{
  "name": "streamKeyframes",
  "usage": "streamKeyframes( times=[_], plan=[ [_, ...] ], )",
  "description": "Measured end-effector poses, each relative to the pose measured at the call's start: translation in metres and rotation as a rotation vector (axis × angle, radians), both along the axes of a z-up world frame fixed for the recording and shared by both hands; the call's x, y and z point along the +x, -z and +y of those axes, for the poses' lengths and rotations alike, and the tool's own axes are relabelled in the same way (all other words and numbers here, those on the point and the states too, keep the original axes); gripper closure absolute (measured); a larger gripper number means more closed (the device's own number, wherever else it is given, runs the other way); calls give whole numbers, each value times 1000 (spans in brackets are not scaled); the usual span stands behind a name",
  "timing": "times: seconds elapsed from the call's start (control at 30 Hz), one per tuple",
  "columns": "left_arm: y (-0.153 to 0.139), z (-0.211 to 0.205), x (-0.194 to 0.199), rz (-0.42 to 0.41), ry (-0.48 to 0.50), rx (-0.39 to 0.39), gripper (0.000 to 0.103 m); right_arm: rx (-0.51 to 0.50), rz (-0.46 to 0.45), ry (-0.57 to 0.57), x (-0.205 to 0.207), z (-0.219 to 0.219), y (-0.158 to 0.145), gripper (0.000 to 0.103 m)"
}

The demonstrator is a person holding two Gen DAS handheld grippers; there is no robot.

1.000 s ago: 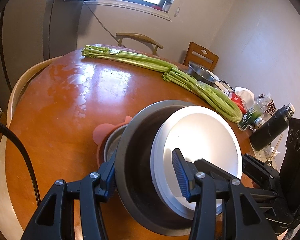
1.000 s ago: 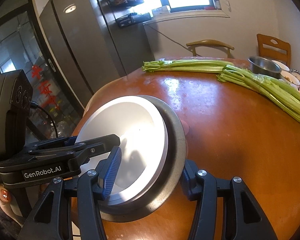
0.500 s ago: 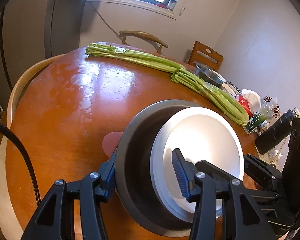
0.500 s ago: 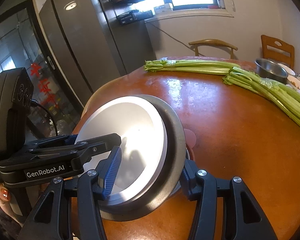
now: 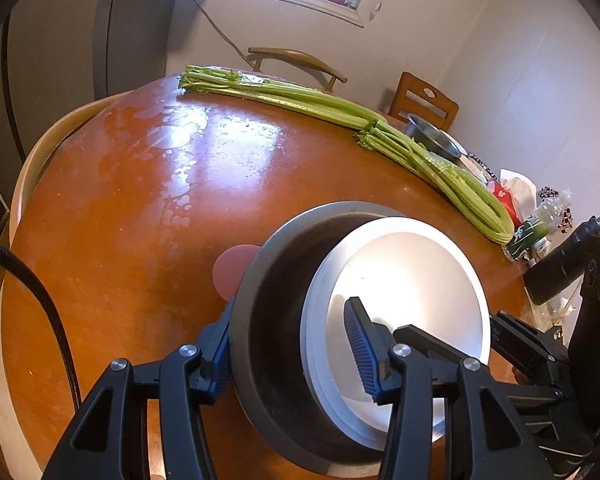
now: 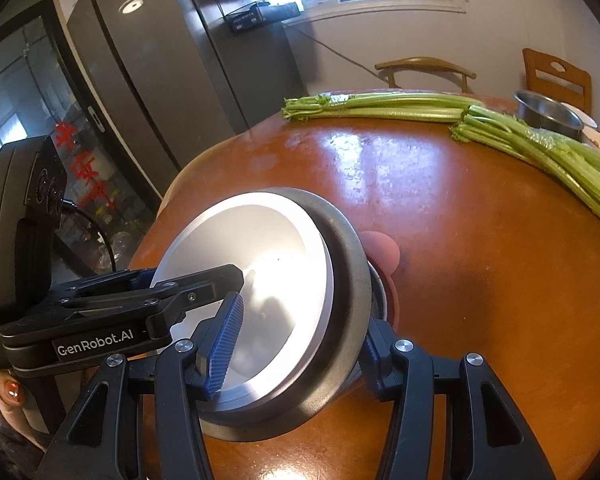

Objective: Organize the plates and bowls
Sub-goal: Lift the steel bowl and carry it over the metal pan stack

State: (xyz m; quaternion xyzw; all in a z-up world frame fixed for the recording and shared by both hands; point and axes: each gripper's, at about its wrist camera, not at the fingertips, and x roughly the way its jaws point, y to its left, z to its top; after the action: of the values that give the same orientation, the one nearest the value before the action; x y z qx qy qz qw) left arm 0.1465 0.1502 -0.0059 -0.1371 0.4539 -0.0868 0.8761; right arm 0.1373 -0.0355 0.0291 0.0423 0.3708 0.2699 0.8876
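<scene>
Gripping from both sides, your left gripper (image 5: 288,344) and right gripper (image 6: 296,344) each pinch the rim of the dark metal bowl (image 5: 268,312) with nested white plates (image 5: 412,280), tilted above the near orange-brown counter (image 5: 140,200).

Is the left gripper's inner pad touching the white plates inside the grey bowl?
Touching. The left wrist view shows the blue pad against the white plates, clamping them with the grey bowl.
</scene>
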Motion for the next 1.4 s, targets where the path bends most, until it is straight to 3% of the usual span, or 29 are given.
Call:
streamKeyframes(
  times=[0.6, 1.4],
  plan=[
    [7, -4, 6, 8, 1, 9, 53, 0, -1, 12, 2, -5, 7, 47],
    [13, -5, 8, -12, -25, 91, 52, -79, -48, 36, -1, 3, 10, 47]
  ],
)
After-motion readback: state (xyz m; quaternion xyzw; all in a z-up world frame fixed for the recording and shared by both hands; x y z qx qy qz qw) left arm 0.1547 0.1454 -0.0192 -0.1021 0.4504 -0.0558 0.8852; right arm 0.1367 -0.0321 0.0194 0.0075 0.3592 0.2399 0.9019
